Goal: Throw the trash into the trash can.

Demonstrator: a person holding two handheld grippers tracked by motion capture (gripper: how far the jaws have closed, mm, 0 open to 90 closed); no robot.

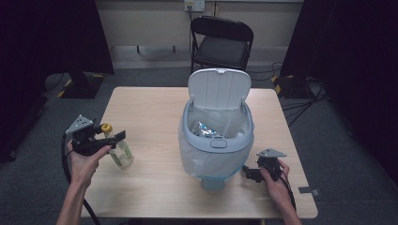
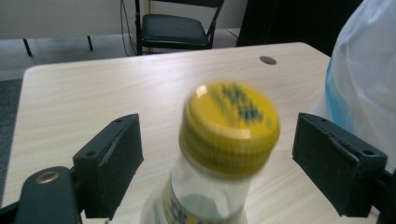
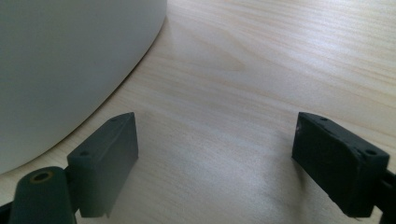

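While spread wide on either side of the yellow cap (image 2: 229,128), left gripper (image 1: 114,138) at lower left of the high view, touching nothing (plastic bottle (image 1: 121,152) upright between jaws). Right gripper (image 1: 248,172) at lower right, jaws apart, beside the lidded bin (image 1: 216,140).

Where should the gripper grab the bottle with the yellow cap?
Probably just under the yellow cap, on the bottle neck. The bottle seems to stand upright, and the left gripper already has one open jaw on each side, so closing in from the sides should work.
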